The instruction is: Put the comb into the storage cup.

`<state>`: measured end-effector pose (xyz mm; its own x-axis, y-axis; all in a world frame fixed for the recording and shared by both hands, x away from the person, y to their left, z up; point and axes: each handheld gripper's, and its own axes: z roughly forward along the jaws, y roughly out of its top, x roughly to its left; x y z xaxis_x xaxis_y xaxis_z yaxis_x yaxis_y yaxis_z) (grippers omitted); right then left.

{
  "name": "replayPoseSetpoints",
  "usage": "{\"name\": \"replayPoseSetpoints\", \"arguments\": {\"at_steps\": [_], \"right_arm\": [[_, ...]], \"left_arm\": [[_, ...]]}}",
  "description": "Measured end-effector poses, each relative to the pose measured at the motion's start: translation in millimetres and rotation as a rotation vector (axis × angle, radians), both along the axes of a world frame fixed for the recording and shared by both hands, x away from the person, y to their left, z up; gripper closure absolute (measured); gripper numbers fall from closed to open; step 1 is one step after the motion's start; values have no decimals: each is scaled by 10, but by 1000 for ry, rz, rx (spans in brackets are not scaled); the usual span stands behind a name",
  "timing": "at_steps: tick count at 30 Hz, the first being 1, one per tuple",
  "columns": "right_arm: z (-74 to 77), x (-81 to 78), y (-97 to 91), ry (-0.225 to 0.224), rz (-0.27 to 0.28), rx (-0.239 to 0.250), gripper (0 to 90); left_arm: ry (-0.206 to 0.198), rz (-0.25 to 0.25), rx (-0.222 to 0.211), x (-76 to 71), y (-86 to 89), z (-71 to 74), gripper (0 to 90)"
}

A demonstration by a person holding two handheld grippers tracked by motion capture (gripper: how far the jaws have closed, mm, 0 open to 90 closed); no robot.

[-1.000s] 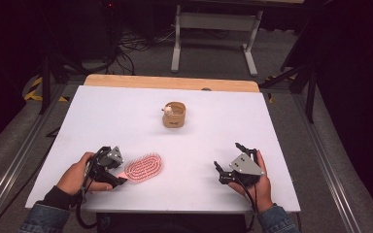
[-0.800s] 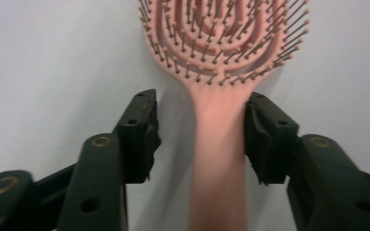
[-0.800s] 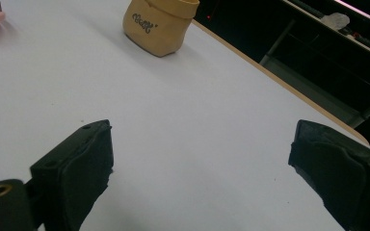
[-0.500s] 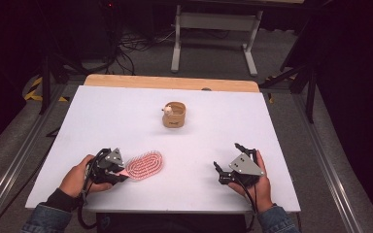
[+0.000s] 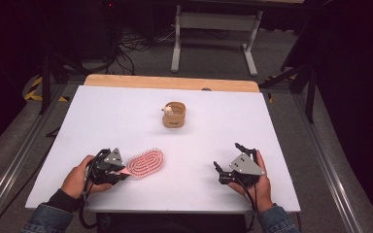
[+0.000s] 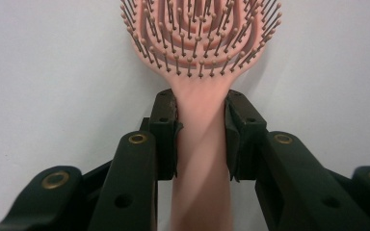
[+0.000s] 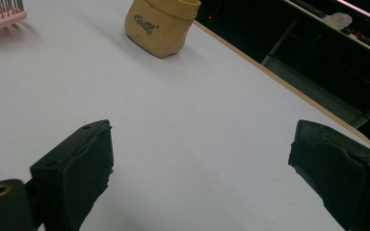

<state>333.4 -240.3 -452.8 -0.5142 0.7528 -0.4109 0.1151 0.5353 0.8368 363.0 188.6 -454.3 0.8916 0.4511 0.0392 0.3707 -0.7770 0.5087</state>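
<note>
In the left gripper view, the left hand-held gripper [image 6: 200, 139] rises from the bottom of the frame with its two black jaws clamped on the handle of a pink hairbrush [image 6: 200, 53]; the pads press against either side of the handle, just below the point where it widens into the head. The jaws have just been closing, and the handle sits between them. The bristled head fills the top centre of that frame, bristles up, lying on the white surface [image 6: 43, 72].

In the high view the same hand-held gripper [image 5: 121, 174] sits at the lower left, held in the person's left hand [image 5: 77, 175], with the hairbrush [image 5: 145, 163] stretching from it toward the middle of the frame, flat on the surface [image 5: 102, 121].

At the lower right of the high view the right hand-held gripper [image 5: 228, 162] rests in the person's right hand [image 5: 260, 187], well apart from the brush. In the right gripper view its jaws stand wide apart, released, with bare surface between them.

Farther off, near the upper centre of the high view, a small tan fabric pouch [image 5: 174, 115] stands upright; it appears at the top of the right gripper view [image 7: 161, 24], with printed lettering on its side
</note>
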Motion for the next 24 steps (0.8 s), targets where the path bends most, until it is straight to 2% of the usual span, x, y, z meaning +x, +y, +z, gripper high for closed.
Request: {"name": "replayPoseSetpoints", "arguments": {"at_steps": [5,7,8,10,11,12,13,16,19,21,22,23,24], "right_arm": [[0,2,-1,0,1,2,82],[-1,5,-2,1,2,4,82],[-1,5,-3,1,2,5,82],[1,4,-3,0,1,13,82],[2,4,-3,-1,1,14,82],[3,4,-4,-1,2,16,82],[4,4,-4,-1,1,18,82],[11,7,-7,1,4,35,81],[26,7,-8,-2,9,50,79],[30,6,-7,-3,11,55,79],[43,10,-4,1,15,74,76],[43,10,-4,1,15,74,76],[60,14,0,4,21,98,72]], "left_arm": [[-35,15,-15,-5,6,5,697],[-75,28,-29,-17,7,22,698],[-75,28,-29,-17,7,22,698],[-130,60,-63,-30,20,46,698],[-130,60,-63,-30,20,46,698],[-158,78,-79,-36,28,55,698],[-158,78,-79,-36,28,55,698],[-212,108,-101,-56,33,82,698],[-266,132,-140,-81,40,111,698],[-278,136,-152,-88,40,119,698],[-302,147,-169,-97,38,125,699],[-302,147,-169,-97,38,125,698],[-328,154,-192,-113,29,133,699]]}}
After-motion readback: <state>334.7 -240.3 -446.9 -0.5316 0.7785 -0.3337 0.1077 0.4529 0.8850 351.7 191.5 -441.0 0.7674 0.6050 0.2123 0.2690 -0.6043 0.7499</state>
